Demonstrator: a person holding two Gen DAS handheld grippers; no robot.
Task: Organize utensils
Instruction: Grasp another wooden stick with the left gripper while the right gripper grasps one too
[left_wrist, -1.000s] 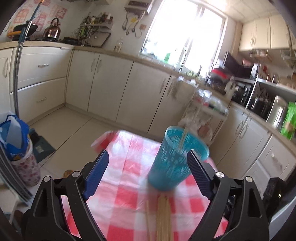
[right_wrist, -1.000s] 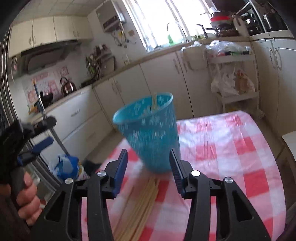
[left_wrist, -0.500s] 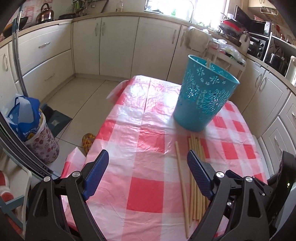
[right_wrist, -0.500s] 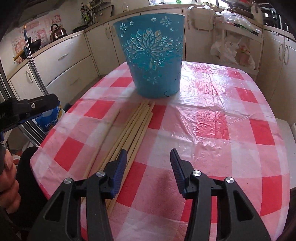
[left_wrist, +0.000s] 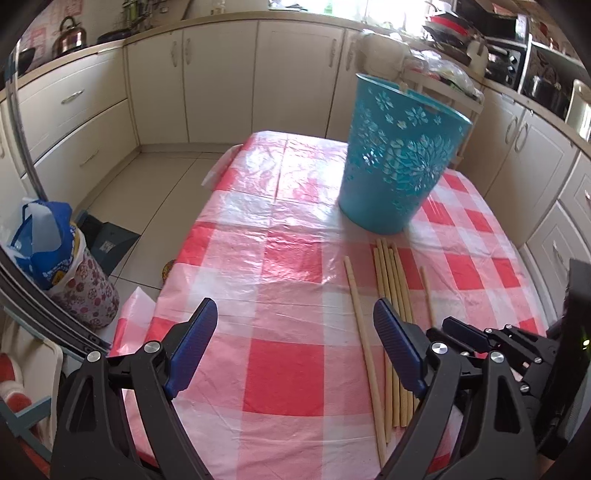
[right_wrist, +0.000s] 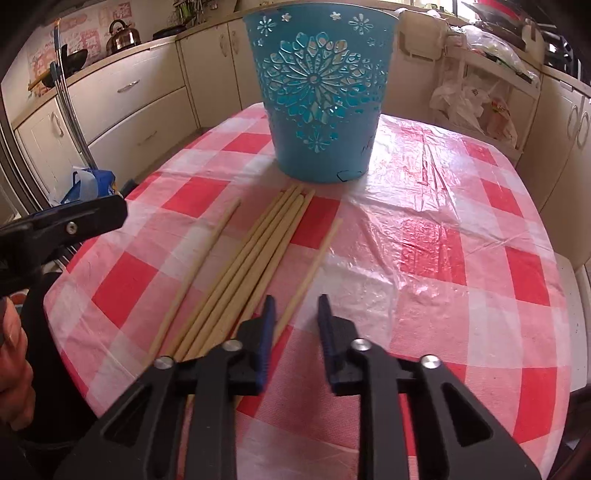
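Several wooden chopsticks (right_wrist: 251, 258) lie in a loose bundle on the red-checked tablecloth (right_wrist: 443, 240), in front of a teal cut-out bucket (right_wrist: 317, 92). One lone chopstick (right_wrist: 314, 258) lies just right of the bundle. Its near end runs between the jaws of my right gripper (right_wrist: 297, 299), which are closing but still stand apart from it. In the left wrist view my left gripper (left_wrist: 295, 306) hovers wide open over bare cloth, left of the chopsticks (left_wrist: 391, 280). A single stick pokes out of the bucket (left_wrist: 399, 166).
Another stray chopstick (left_wrist: 358, 314) lies left of the bundle. A blue bag (left_wrist: 44, 240) in a floral bin (left_wrist: 85, 288) stands on the floor past the table's left edge. Cream cabinets ring the room. A rack with plastic bags (right_wrist: 472, 99) stands behind the table.
Both views have tipped down from the kitchen onto the table and come closer to it. The right jaws have narrowed around the lone chopstick's end. The left jaws keep the same width.
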